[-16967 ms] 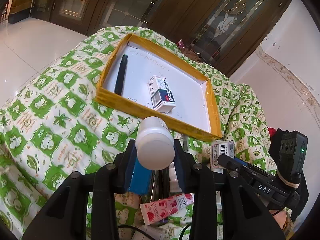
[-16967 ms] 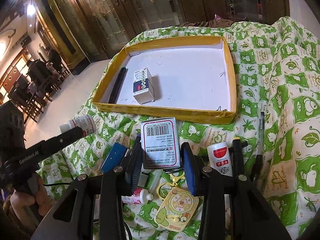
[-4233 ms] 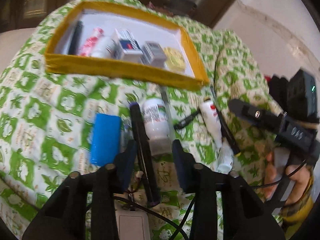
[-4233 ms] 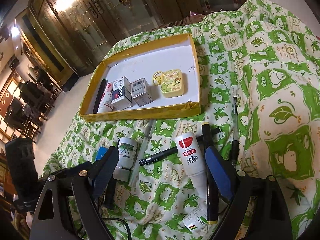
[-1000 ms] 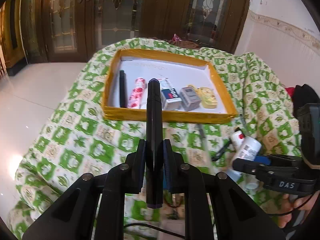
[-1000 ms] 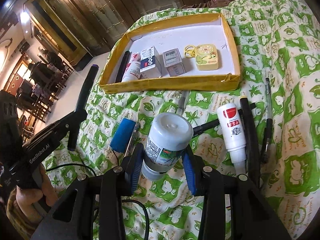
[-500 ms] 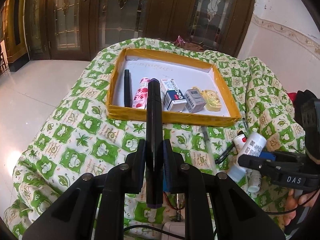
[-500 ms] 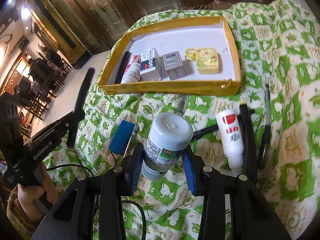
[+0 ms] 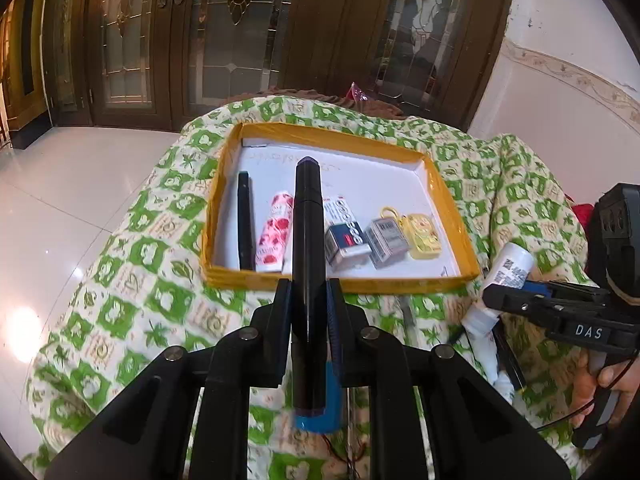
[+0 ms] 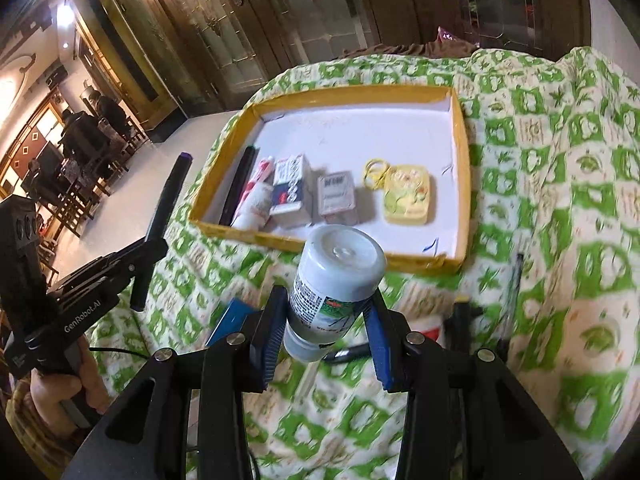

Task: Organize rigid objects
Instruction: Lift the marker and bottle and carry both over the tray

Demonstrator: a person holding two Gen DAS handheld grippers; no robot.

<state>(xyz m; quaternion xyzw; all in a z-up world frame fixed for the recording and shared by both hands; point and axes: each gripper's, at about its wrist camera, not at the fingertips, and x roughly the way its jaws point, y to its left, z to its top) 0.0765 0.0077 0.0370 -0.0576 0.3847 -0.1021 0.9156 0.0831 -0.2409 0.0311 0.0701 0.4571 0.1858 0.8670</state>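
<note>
While our left gripper (image 9: 308, 304) clamps a black marker (image 9: 306, 264) nearly shut, our right gripper (image 10: 326, 334) grips a white bottle (image 10: 334, 292) with jaws partly apart. Both hang above the near edge of the yellow tray (image 9: 344, 284). Green-patterned cloth (image 9: 132, 280) covers the surface; dark glazed doors (image 9: 224, 32) stand beyond.

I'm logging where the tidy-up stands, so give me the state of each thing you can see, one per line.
left gripper: shut on black marker, lifted.
right gripper: shut on white bottle, lifted.
yellow tray: open, part filled.
black pen: lying in tray.
pink tube: lying in tray.
two small boxes: in tray.
yellow case: in tray.
blue box: outside tray.
</note>
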